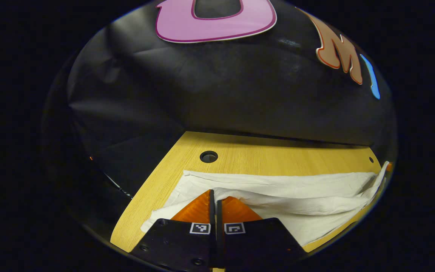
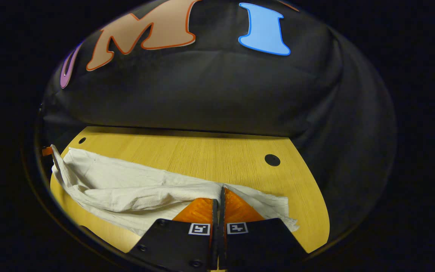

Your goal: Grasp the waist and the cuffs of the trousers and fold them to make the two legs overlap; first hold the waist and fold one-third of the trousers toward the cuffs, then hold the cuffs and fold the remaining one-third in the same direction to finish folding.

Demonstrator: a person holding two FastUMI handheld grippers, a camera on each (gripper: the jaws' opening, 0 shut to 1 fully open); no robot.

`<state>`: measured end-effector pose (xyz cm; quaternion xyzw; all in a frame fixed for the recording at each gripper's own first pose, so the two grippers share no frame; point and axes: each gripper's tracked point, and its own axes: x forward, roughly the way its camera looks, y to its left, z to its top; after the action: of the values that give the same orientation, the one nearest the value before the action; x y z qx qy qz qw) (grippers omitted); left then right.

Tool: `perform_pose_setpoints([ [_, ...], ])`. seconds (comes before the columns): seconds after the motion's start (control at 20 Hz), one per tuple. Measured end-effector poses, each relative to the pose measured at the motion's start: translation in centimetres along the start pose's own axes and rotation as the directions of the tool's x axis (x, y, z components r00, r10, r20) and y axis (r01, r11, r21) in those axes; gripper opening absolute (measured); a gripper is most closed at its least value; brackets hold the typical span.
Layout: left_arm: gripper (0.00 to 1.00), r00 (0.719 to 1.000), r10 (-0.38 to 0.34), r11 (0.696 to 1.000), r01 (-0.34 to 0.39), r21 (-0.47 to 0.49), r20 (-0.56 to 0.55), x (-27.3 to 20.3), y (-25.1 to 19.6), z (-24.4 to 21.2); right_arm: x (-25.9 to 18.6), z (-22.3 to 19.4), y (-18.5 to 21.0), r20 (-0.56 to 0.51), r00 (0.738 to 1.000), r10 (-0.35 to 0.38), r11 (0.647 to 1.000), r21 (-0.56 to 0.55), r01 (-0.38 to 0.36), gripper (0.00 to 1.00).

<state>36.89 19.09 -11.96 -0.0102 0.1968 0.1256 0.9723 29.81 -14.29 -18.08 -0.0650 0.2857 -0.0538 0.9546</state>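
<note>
One trousers — two pinching tongs

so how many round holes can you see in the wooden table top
2 big holes: one near the back edge in the left gripper view, one toward the far right corner in the right gripper view. The trousers may hide others.

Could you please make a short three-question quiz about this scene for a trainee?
1. True or false: the left gripper is shut on the trousers.
2. What does the right gripper pinch? A) trousers B) a towel rack C) nothing
3. What do the trousers lie on?

Key: 1 true; 2 A; 3 the table, a wooden top with round holes.
</note>
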Motion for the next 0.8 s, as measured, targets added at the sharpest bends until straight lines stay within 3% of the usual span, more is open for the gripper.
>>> perform_pose_setpoints([
  [0.25, 0.0, 0.999, 0.053, 0.998, -0.053, 0.016, 0.002, 5.2, 0.2, -0.3, 6.2, -0.4, 0.7, -0.009, 1.0, 0.027, 0.994, 0.109, -0.026, 0.04],
  [0.35, 0.06, 0.999, 0.032, 0.999, -0.031, 0.023, -0.016, 6.0, -0.5, -1.1, 7.7, -1.2, 0.8, -0.024, 0.999, 0.042, 0.988, 0.148, -0.038, 0.07],
  [0.4, 0.14, 0.999, 0.015, 1.0, -0.014, 0.018, -0.034, 6.3, -0.9, -1.7, 8.0, -1.5, 1.0, -0.033, 0.998, 0.05, 0.986, 0.163, -0.044, 0.15],
  [0.45, 0.19, 0.999, -0.002, 1.0, 0.002, 0.002, -0.045, 6.0, -1.3, -1.9, 8.4, -1.5, 0.9, -0.03, 0.998, 0.053, 0.984, 0.173, -0.047, 0.17],
  [0.5, 0.34, 0.999, -0.017, 1.0, 0.016, -0.022, -0.041, 5.9, -1.7, -1.9, 8.5, -1.4, 1.0, -0.026, 0.997, 0.066, 0.982, 0.181, -0.06, 0.17],
  [0.55, 0.43, 0.999, -0.022, 0.999, 0.021, -0.047, -0.028, 5.9, -2.4, -1.7, 8.2, -1.3, 1.1, -0.02, 0.996, 0.087, 0.979, 0.186, -0.082, 0.44],
  [0.65, 0.78, 1.0, -0.009, 0.998, 0.011, -0.06, 0.03, 4.9, -2.4, -0.5, 7.0, -0.9, 0.0, -0.004, 0.997, 0.077, 0.979, 0.187, -0.075, 0.97],
  [0.7, 0.95, 0.999, -0.018, 0.998, 0.021, -0.056, 0.049, 4.2, -2.6, 0.1, 6.1, -0.7, -1.1, 0.009, 0.998, 0.059, 0.982, 0.179, -0.06, 0.96],
  [0.8, 0.95, 0.997, -0.034, 0.998, 0.037, -0.048, 0.066, 2.4, -3.0, 1.0, 3.8, -0.4, -4.0, 0.037, 0.999, 0.018, 0.981, 0.191, -0.024, 0.97],
])
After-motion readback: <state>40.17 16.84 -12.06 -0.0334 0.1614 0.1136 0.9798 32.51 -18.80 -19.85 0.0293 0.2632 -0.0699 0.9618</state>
